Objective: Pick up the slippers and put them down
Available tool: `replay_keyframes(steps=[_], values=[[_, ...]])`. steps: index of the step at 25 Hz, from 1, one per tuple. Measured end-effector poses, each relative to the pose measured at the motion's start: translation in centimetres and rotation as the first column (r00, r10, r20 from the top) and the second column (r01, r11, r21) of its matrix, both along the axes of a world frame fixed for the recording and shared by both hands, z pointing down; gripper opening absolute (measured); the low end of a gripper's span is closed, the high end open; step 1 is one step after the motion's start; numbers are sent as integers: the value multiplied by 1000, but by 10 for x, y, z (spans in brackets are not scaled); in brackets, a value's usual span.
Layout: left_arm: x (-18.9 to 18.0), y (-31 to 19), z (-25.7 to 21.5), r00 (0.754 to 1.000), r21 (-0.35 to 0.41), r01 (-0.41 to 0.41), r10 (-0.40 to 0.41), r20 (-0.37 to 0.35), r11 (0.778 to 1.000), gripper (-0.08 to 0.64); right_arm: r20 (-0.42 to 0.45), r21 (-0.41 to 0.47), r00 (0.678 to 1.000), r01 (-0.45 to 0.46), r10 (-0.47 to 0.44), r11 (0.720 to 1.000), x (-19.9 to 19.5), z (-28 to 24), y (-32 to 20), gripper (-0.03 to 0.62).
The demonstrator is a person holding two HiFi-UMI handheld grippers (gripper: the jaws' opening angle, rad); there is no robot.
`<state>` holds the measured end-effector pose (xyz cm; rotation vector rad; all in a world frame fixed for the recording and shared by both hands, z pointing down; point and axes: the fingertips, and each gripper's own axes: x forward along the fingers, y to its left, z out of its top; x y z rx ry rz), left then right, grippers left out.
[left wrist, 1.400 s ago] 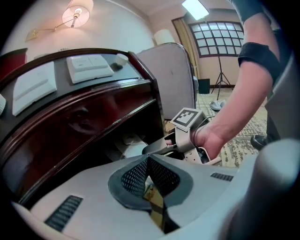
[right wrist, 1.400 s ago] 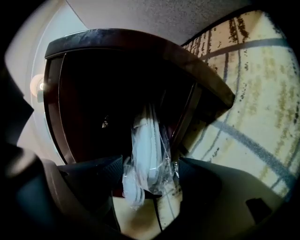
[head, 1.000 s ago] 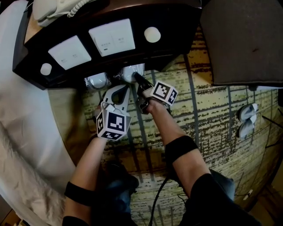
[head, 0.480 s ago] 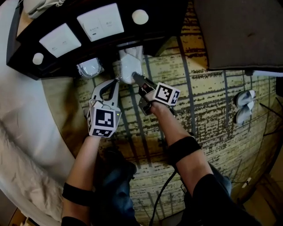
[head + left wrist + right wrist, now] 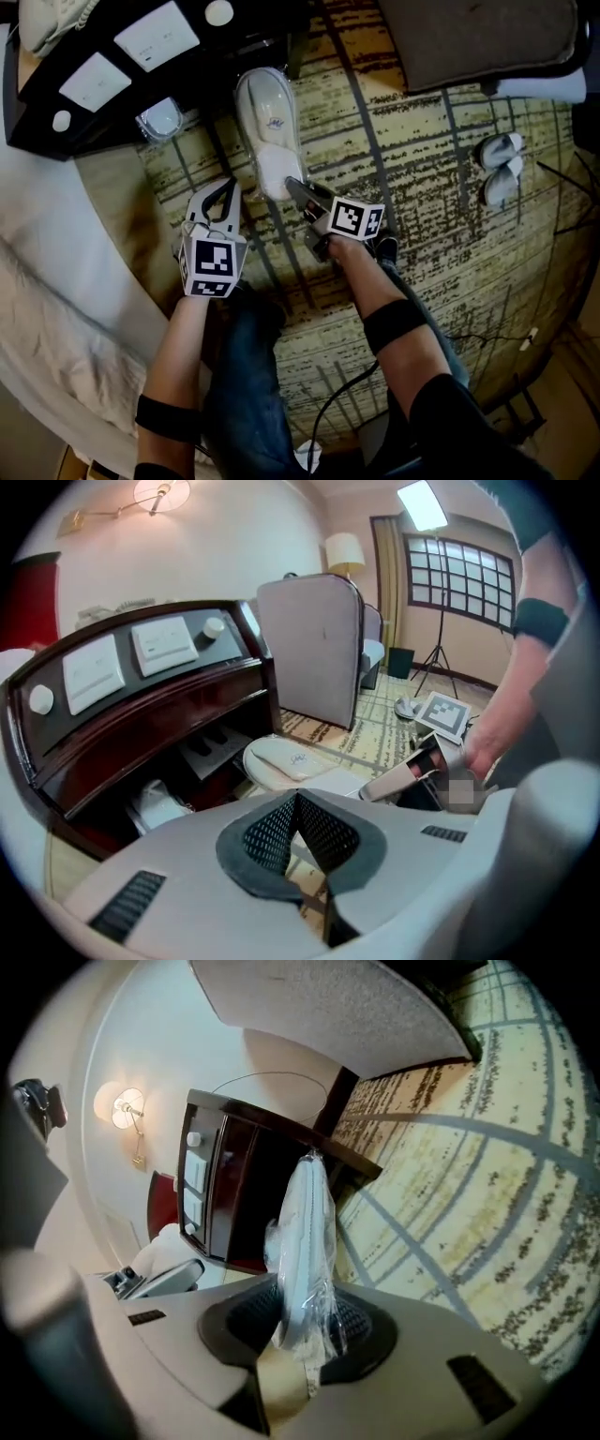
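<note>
My right gripper (image 5: 287, 183) is clamped on the heel end of a white slipper (image 5: 265, 117), its dark ribbed pads pressing the flat sole from both sides through a crinkled clear plastic wrap. In the head view the slipper lies at upper centre, its toe pointing toward the bedside console (image 5: 37, 122). It is soft, rounded and pale, and a small printed emblem sits on its upper, too small for me to read.

My left gripper (image 5: 229, 187) sits just left of the slipper's heel, its mesh-patterned pads pressed together with nothing between them. Each gripper carries a cube of black-and-white square markers.

The console is glossy dark wood with a curved front. It holds white rectangular switch panels (image 5: 157, 36) with faint print I cannot make out, and round white buttons. A second wrapped slipper (image 5: 160, 119) rests under its edge.

The carpet (image 5: 441, 253) is yellowish with dark speckled bands and thin crossing lines. A pair of unwrapped white slippers (image 5: 497, 167) lies at the right, well apart.
</note>
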<state>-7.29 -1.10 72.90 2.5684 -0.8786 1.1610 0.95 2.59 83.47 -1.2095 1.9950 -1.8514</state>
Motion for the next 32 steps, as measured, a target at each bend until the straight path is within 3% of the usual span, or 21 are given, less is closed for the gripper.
replay_keyframes(steps=[5, 18, 19, 21, 22, 23, 26, 32], values=[[23, 6, 5, 1000, -6, -27, 27, -11, 1000, 3, -35, -65, 999, 10, -12, 998, 24, 25, 43, 115], [62, 8, 57, 993, -9, -107, 107, -42, 994, 3, -187, -203, 980, -111, 72, 973, 57, 125, 83, 142], [63, 9, 57, 993, -11, -111, 110, -43, 994, 3, -219, -226, 973, -118, 68, 967, 62, 131, 86, 161], [64, 11, 53, 992, -16, -115, 114, -46, 993, 3, -295, -287, 955, -126, 38, 950, 70, 142, 97, 383], [64, 12, 49, 992, -18, -117, 116, -47, 993, 3, -340, -318, 940, -129, 14, 939, 76, 145, 103, 457], [63, 13, 44, 992, -21, -117, 116, -47, 993, 3, -382, -341, 924, -133, -8, 931, 82, 145, 109, 479], [62, 15, 19, 994, -31, -103, 101, -45, 994, 3, -434, -352, 900, -137, -32, 926, 97, 118, 110, 480], [55, 23, -77, 997, -38, -60, 59, -49, 997, 3, -439, -268, 898, -109, -21, 957, 100, -3, 87, 470]])
